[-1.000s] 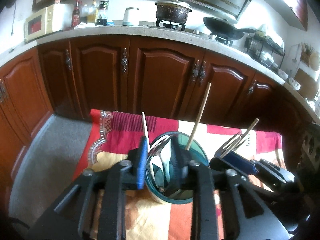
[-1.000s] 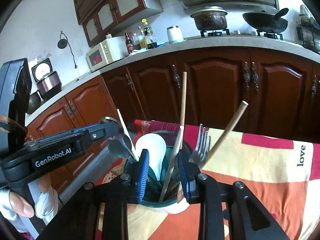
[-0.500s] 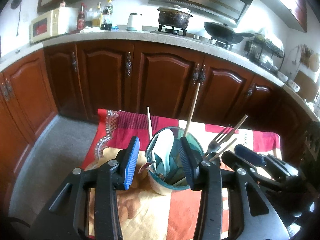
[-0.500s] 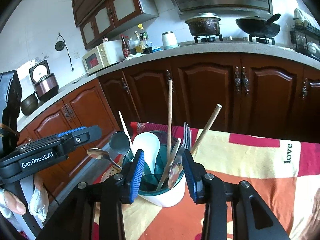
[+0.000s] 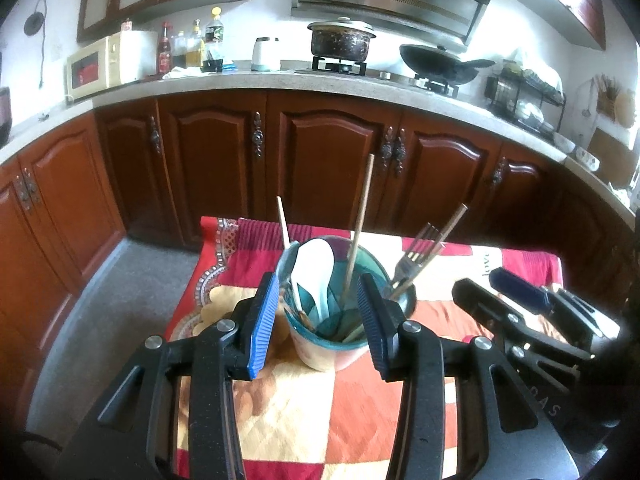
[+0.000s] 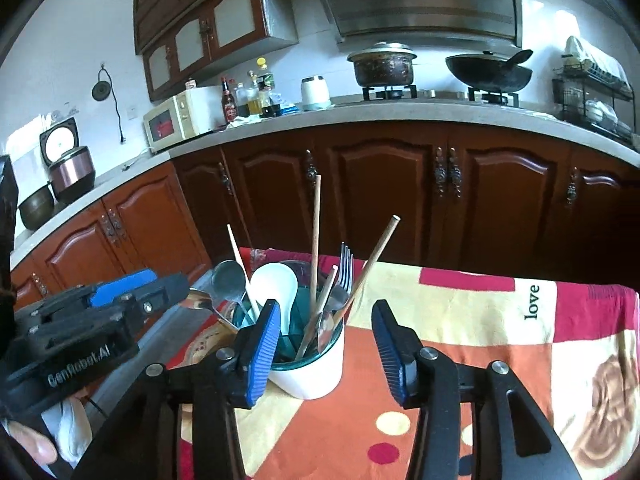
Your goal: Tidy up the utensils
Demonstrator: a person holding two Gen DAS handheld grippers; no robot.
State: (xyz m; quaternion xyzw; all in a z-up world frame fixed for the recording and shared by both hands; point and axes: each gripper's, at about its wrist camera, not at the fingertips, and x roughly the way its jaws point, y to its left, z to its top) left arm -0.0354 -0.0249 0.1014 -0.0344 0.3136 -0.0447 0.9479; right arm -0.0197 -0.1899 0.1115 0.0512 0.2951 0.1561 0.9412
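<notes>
Kitchen, dark wood cabinets [image 5: 320, 152] behind, patchwork cloth [image 6: 460, 320] over the bench. Nearest: left tongs [image 5: 318, 320] spread wide, blue pads either side of the cup [image 5: 332, 320] without touching it, gripping nothing. Right tongs [image 6: 326, 344] likewise wide apart and empty, left pad just in front of the cup's rim, right pad out over bare cloth. Cup upright on the cloth near the bench's left end, holding a white spoon [image 6: 280, 284], a fork [image 6: 345, 268], metal spoons [image 6: 228, 280], and chopsticks [image 6: 316, 232] leaning at odd angles. Further back, a pot [image 5: 340, 40] and wok [image 5: 438, 66] on the stove. Probably the closing step: everything gathered in the cup, nothing loose on the cloth. Next move, if any: tidy a leaning chopstick, pinching lightly to avoid tipping the cup.
</notes>
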